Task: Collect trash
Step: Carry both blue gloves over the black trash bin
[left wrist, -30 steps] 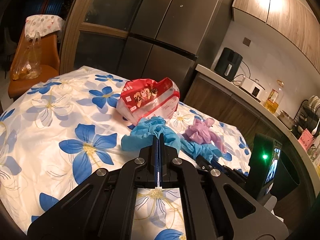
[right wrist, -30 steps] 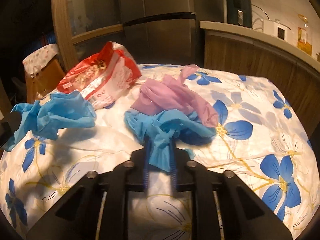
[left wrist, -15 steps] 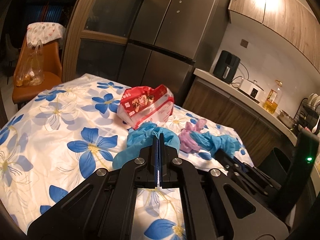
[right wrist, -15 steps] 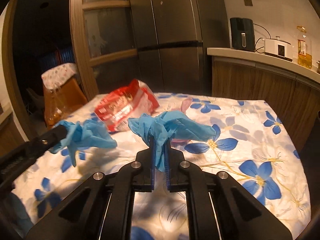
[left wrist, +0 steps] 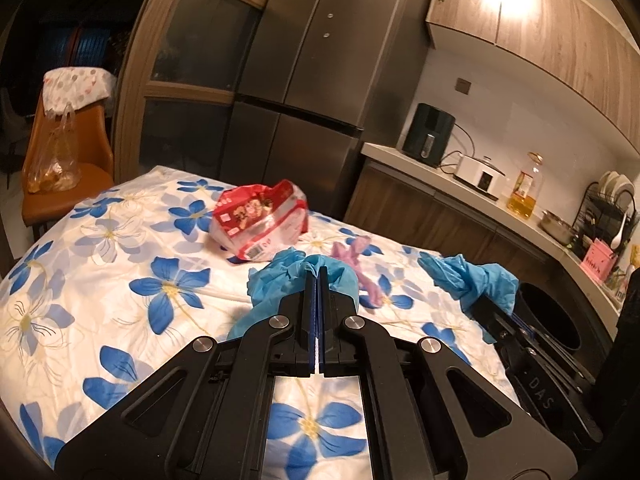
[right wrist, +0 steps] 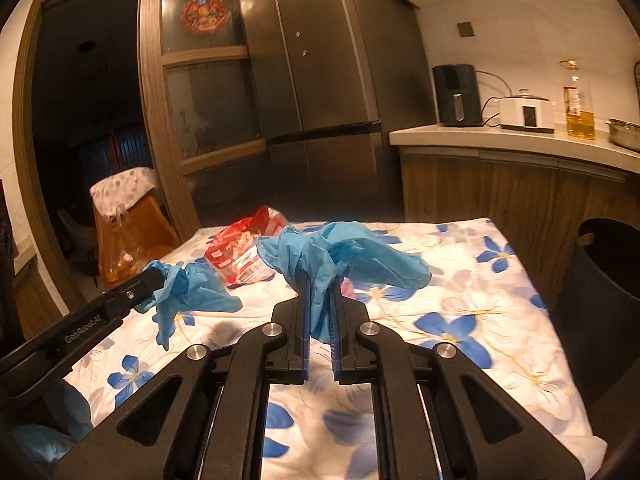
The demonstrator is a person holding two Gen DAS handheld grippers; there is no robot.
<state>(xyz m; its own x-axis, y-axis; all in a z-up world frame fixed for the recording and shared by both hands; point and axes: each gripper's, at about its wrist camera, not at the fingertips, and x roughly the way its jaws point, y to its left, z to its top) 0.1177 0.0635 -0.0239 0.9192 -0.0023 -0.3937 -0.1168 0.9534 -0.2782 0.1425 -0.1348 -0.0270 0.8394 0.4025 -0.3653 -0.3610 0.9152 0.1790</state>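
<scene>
My left gripper (left wrist: pixel 318 276) is shut on a crumpled blue glove (left wrist: pixel 280 280) and holds it above the flowered table (left wrist: pixel 120 280); it also shows in the right wrist view (right wrist: pixel 188 292). My right gripper (right wrist: pixel 320 280) is shut on a second blue glove (right wrist: pixel 344 256), lifted off the table; this glove shows at the right of the left wrist view (left wrist: pixel 476 280). A purple glove (left wrist: pixel 356 256) and a red snack bag (left wrist: pixel 260 220) lie on the table beyond. A black bin (right wrist: pixel 604 272) stands off the table's right edge.
A fridge (left wrist: pixel 304 60) and wooden door stand behind the table. A counter (right wrist: pixel 520 140) at the right holds an air fryer, a cooker and an oil bottle. An orange chair (left wrist: pixel 60 176) with a plastic bag is at the far left.
Both grippers have risen and pulled back with their blue gloves, lifting them off the table. The right one has swung toward the bin side. The purple glove stays on the table.
</scene>
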